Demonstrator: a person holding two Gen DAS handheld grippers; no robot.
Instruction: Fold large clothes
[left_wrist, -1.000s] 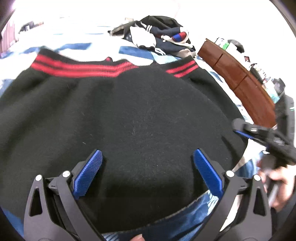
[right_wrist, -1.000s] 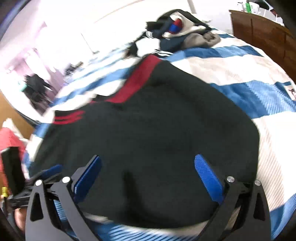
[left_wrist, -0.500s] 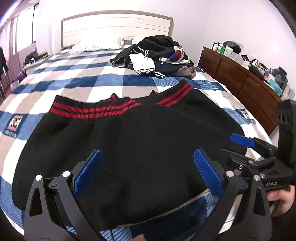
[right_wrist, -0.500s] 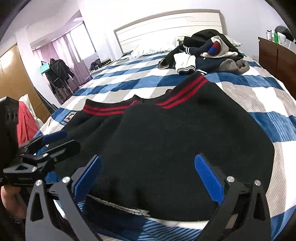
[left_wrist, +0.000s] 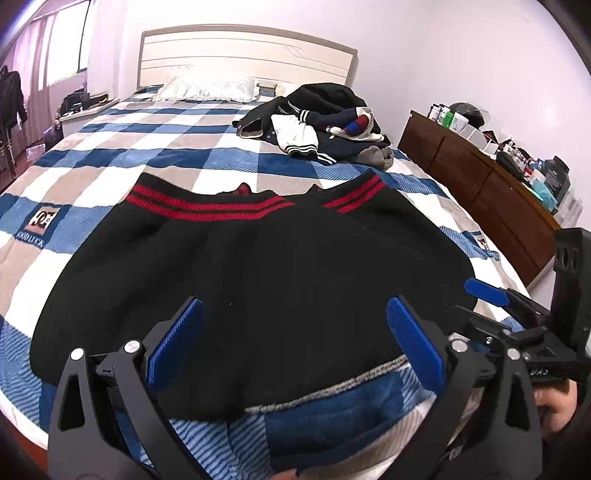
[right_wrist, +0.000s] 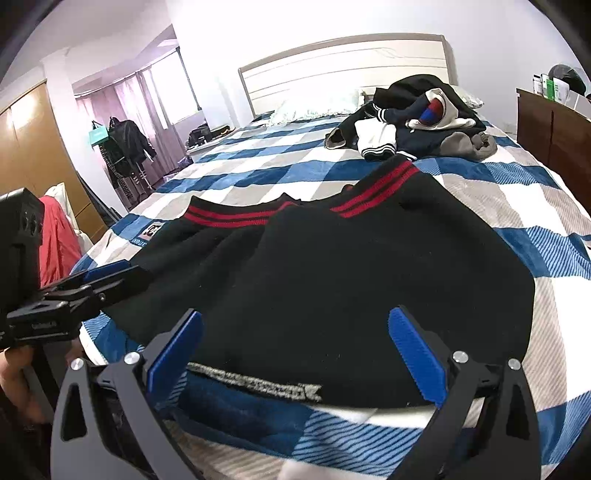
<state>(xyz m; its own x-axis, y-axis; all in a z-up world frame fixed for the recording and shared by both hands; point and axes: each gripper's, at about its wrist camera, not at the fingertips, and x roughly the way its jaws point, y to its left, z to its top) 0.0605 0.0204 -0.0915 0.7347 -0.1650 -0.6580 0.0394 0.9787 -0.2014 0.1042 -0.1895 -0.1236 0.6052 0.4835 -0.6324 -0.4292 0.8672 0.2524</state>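
A large black knit garment (left_wrist: 266, 273) with red striped bands (left_wrist: 207, 208) lies spread flat at the foot of the checked bed; the right wrist view shows the same black garment (right_wrist: 351, 280). My left gripper (left_wrist: 295, 336) hovers open over its near hem, nothing between the blue pads. My right gripper (right_wrist: 295, 343) is open too, above the hem's right part. In the left wrist view the right gripper (left_wrist: 491, 295) stands at the garment's right edge, held by a hand (left_wrist: 557, 402). The left gripper (right_wrist: 107, 273) appears at the left edge of the right wrist view.
A heap of other clothes (left_wrist: 325, 125) lies near the pillows (left_wrist: 207, 88) at the bed's far right. A brown dresser (left_wrist: 487, 192) with clutter lines the right wall. At left stand a wardrobe (right_wrist: 33, 155), a red cloth (right_wrist: 59, 243) and a hanging dark jacket (right_wrist: 129, 144).
Both grippers have pulled back and lifted from close over the garment, so the whole bed and room come into view. The garment stays flat on the bed, and both grippers stay open.
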